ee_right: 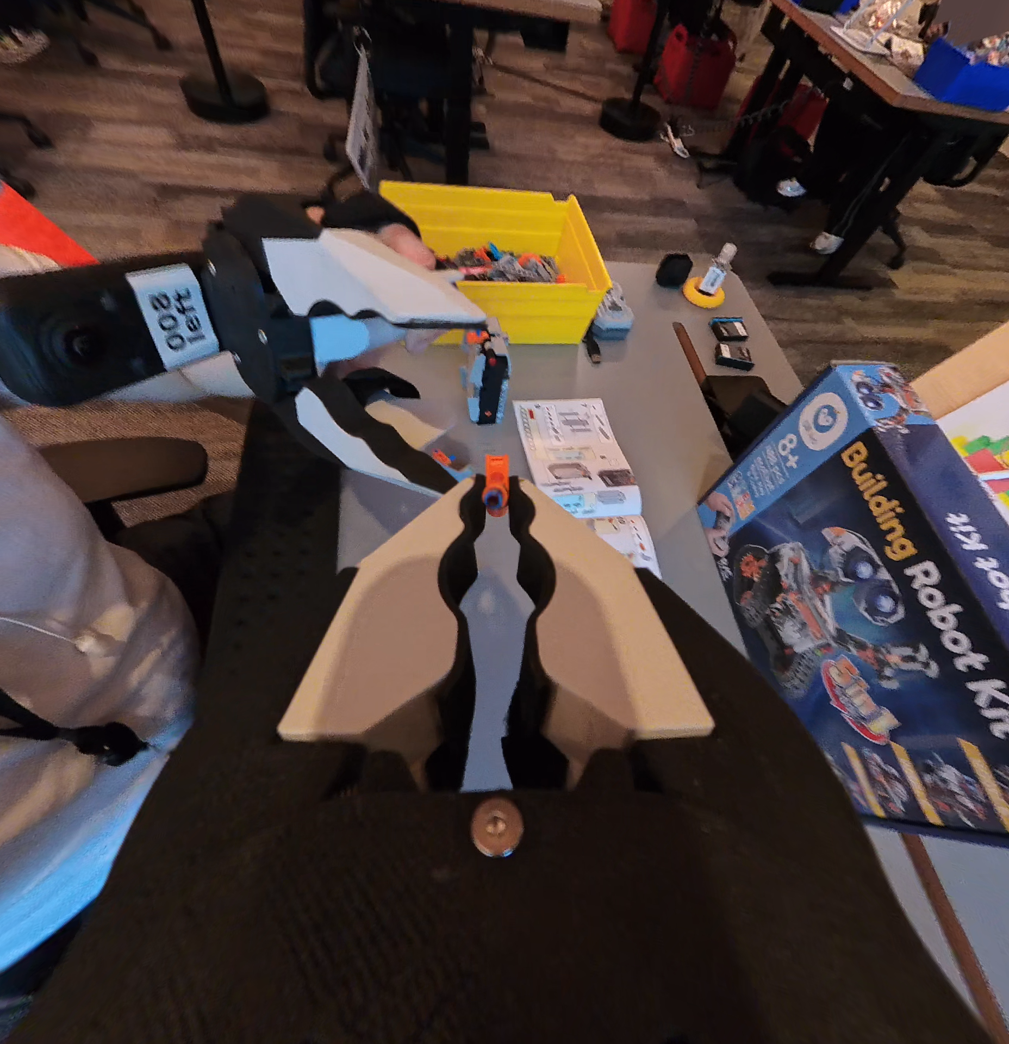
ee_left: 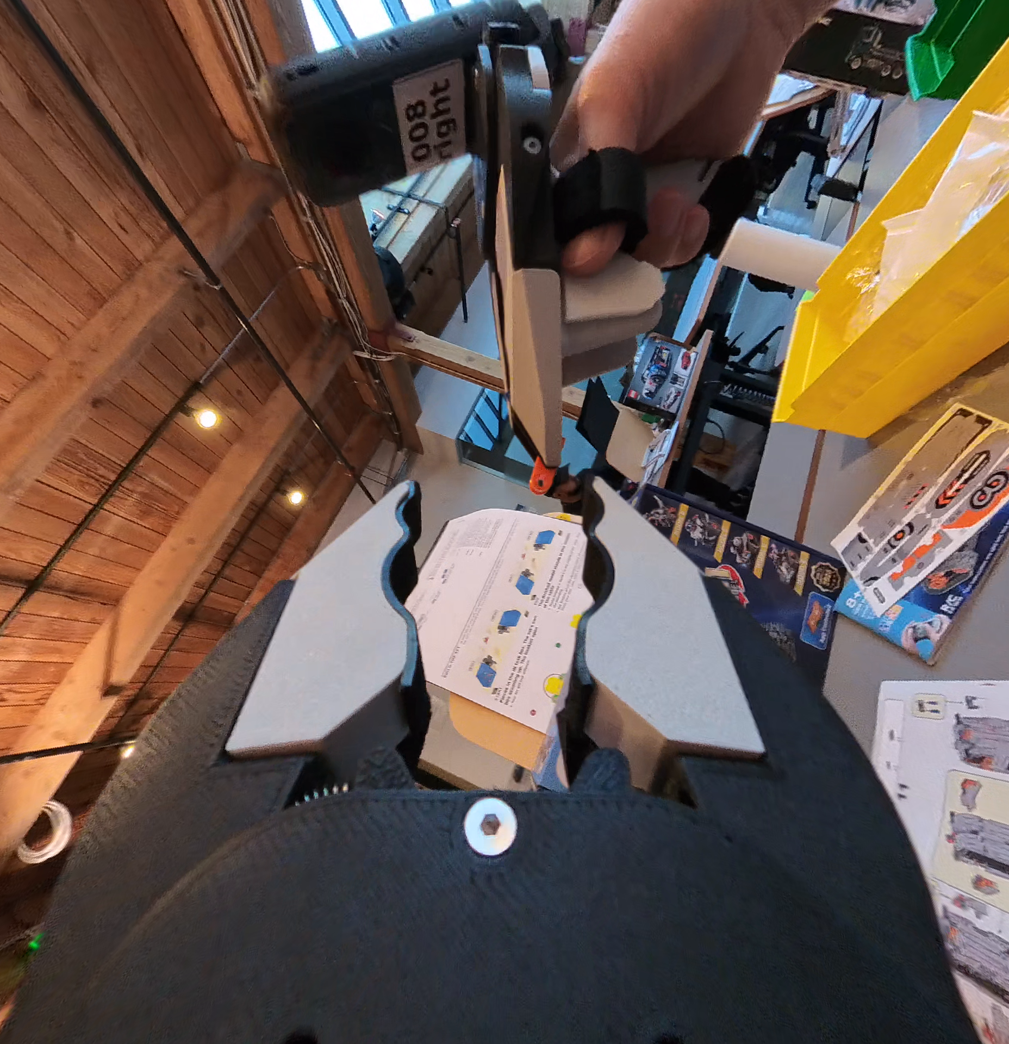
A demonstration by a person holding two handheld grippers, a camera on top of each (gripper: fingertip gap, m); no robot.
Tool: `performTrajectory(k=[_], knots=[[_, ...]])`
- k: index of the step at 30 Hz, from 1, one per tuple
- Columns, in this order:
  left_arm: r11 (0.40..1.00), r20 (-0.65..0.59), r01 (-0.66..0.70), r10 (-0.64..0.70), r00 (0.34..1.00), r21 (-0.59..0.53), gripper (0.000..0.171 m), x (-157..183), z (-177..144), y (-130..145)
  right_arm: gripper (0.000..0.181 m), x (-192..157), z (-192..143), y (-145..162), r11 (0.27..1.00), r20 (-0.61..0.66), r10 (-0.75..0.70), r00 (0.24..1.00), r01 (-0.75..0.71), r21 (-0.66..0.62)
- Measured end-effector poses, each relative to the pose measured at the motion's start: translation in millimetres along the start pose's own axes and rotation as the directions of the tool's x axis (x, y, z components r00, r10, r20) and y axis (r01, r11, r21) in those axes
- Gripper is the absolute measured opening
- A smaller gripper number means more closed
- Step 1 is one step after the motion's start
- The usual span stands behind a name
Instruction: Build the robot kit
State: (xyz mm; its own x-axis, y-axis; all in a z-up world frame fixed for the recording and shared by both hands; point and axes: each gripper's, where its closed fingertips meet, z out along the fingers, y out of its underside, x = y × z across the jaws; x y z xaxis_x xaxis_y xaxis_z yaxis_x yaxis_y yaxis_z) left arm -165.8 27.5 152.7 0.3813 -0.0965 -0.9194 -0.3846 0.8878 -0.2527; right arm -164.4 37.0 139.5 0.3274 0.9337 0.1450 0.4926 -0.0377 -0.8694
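The right gripper (ee_right: 495, 487) has its jaws pinched on a small orange building piece (ee_right: 495, 490) with a blue end, held at the very fingertips above the grey table (ee_right: 649, 373). The left gripper (ee_left: 501, 511) has its jaws spread wide with nothing between them, its tip close beside that orange piece; in the left wrist view the right gripper comes down from above with the piece at its tip. On the table beyond lie an open instruction booklet (ee_right: 581, 457), a partly built grey, black and orange model (ee_right: 488, 378) and a yellow bin (ee_right: 513, 265) holding loose building pieces. A blue building-kit box (ee_right: 864, 593) stands tilted at the right. Farther back on the table are a small bottle on a yellow ring (ee_right: 711, 277) and two small black blocks (ee_right: 731, 342).
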Motion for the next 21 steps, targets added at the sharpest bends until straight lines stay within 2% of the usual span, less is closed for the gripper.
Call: performTrajectory(k=[3, 7, 11, 15, 21], knots=[[0.998, -0.035, 0.057, -0.058, 0.998, -0.012, 0.06, 7.8, 4.1, 2.8, 0.008, 4.4, -0.8, 9.1, 0.996, -0.032, -0.034, 0.999, 0.031, -0.088], [0.998, -0.052, 0.063, -0.064, 0.997, -0.024, 0.058, 29.7, 0.4, 2.9, 0.008, 6.1, 1.4, 23.0, 0.985, -0.023, -0.022, 0.999, 0.018, -0.17], [0.983, -0.081, 0.176, -0.18, 0.98, -0.059, 0.058, 46.7, -10.7, 8.4, 0.008, 8.1, 4.5, 41.2, 0.986, -0.011, 0.051, 0.999, -0.052, -0.159], [0.972, -0.107, 0.211, -0.221, 0.969, -0.099, 0.055, 57.7, -16.8, 18.8, 0.008, 12.6, 10.1, 63.0, 0.978, -0.011, 0.093, 0.996, -0.093, -0.184], [0.954, -0.094, 0.276, -0.287, 0.953, -0.112, 0.058, 65.6, -16.8, 22.1, 0.008, 10.0, 9.1, 53.3, 0.973, 0.029, 0.067, 0.997, -0.059, -0.225]])
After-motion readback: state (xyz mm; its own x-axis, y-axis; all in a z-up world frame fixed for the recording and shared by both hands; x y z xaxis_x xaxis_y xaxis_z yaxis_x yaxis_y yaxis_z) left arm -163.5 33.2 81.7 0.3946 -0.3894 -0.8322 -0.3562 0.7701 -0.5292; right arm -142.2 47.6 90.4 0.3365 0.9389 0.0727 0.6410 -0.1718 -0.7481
